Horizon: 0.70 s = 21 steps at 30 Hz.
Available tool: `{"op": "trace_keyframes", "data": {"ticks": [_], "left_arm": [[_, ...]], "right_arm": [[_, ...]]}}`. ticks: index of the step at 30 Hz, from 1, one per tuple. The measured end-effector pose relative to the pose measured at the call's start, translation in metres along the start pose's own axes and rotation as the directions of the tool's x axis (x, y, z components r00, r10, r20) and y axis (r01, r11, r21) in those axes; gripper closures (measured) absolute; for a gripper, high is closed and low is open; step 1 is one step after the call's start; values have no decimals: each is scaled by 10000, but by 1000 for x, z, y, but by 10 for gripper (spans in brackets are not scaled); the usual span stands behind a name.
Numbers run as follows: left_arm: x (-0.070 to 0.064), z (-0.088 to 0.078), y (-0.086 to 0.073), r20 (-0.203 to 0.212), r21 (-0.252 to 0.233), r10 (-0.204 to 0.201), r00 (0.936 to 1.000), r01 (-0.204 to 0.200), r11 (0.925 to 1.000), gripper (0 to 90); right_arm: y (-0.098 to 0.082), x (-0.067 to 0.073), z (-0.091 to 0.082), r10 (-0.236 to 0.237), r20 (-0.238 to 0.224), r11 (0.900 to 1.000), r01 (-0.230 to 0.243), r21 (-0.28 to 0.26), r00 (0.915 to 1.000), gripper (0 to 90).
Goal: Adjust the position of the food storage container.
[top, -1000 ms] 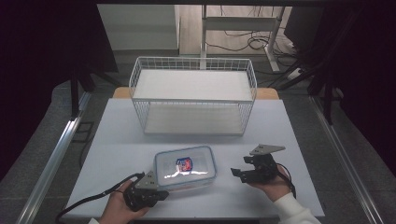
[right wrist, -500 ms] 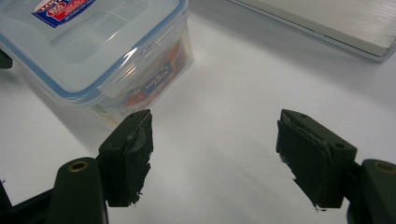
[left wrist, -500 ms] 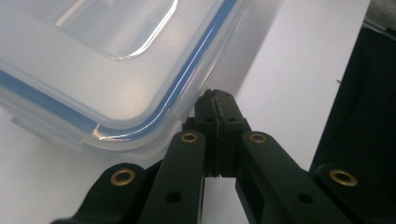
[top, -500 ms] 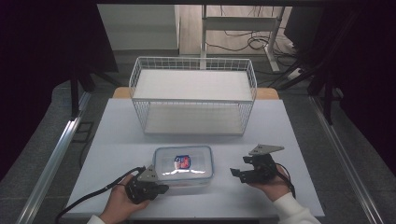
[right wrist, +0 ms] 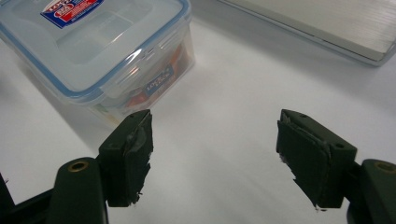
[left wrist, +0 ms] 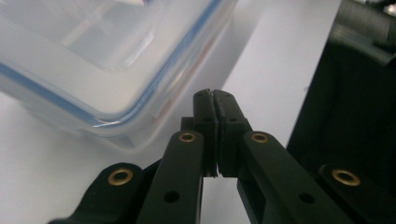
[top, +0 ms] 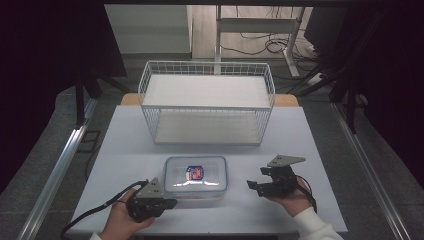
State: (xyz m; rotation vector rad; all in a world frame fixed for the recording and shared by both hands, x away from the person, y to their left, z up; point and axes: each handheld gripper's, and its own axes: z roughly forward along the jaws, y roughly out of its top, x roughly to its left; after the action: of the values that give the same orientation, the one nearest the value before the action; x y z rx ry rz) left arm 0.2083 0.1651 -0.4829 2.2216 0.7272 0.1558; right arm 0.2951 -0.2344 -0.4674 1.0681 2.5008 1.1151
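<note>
Container [top: 195,175] sits lidded on table [top: 320,145] between both grippers. Left gripper [top: 167,203] closed on nothing at its corner; right gripper [top: 254,186] open, apart. Risk: one-sided nudge slides it away.

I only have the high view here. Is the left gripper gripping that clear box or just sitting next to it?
Observer: Just beside it. The left gripper is shut on nothing, its tips by the clear box near a lid corner.
Operator: And the right gripper's jaws?
Observer: The right gripper stands wide open over bare table, with the box off to one side.
Operator: Anything inside the box?
Observer: Something red and orange shows through its side wall; I cannot tell what.
</note>
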Motion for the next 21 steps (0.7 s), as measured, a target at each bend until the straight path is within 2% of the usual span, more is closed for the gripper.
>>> {"op": "trace_keyframes", "data": {"ticks": [2, 3, 4, 5, 7, 8, 9, 10, 13, 15, 17, 18, 21], "left_arm": [[2, -10, 1, -203, -427, -79, 9998, 70, 9991, 874], [4, -17, 1, -520, -822, -298, 9982, 254, 9963, 858], [8, -23, 0, -860, -1396, -770, 9933, 645, 9881, 808], [11, -26, -1, -1081, -1676, -1131, 9877, 940, 9814, 715], [20, -30, -5, -1640, -2023, -1913, 9678, 1568, 9667, 574], [23, -31, -6, -1797, -2040, -2159, 9597, 1783, 9626, 487], [29, -31, -8, -1956, -1965, -2525, 9476, 2143, 9568, 421], [32, -31, -10, -2017, -1971, -2758, 9398, 2369, 9513, 346], [43, -31, -15, -1428, -2122, -3617, 9213, 3285, 9204, 303], [48, -30, -18, -1285, -2083, -3883, 9125, 3580, 9102, 290], [49, -29, -18, -1314, -2059, -3895, 9116, 3592, 9103, 287], [49, -28, -18, -1433, -2033, -3843, 9120, 3529, 9133, 285], [50, -26, -19, -1518, -1921, -3827, 9113, 3526, 9158, 280]], "right_arm": [[0, 0, 0, 47, 42, 10000, -47, -55, 10000, 268], [0, -1, 0, 67, 40, 10000, -67, -63, 10000, 267], [0, -1, 0, 98, 44, 9999, -98, -88, 9999, 264], [0, -1, 0, 83, 40, 9999, -83, -121, 10000, 262], [0, -1, 0, 78, 31, 9999, -77, -150, 10000, 260], [1, 0, 0, 94, -7, 9998, -94, -153, 10000, 260], [1, 0, 0, 77, -38, 9999, -77, -141, 10000, 258], [1, 0, 0, 79, -95, 9999, -80, -140, 9999, 254], [1, 1, 0, 134, -295, 9995, -143, -299, 9995, 237], [1, 2, -1, 81, -312, 9992, -93, -389, 9995, 226], [0, 4, -1, 9, -316, 9988, -24, -487, 9995, 212], [0, 4, -1, -19, -295, 9988, 5, -488, 9996, 211], [0, 5, 0, -72, -276, 9991, 60, -413, 9996, 208]]}}
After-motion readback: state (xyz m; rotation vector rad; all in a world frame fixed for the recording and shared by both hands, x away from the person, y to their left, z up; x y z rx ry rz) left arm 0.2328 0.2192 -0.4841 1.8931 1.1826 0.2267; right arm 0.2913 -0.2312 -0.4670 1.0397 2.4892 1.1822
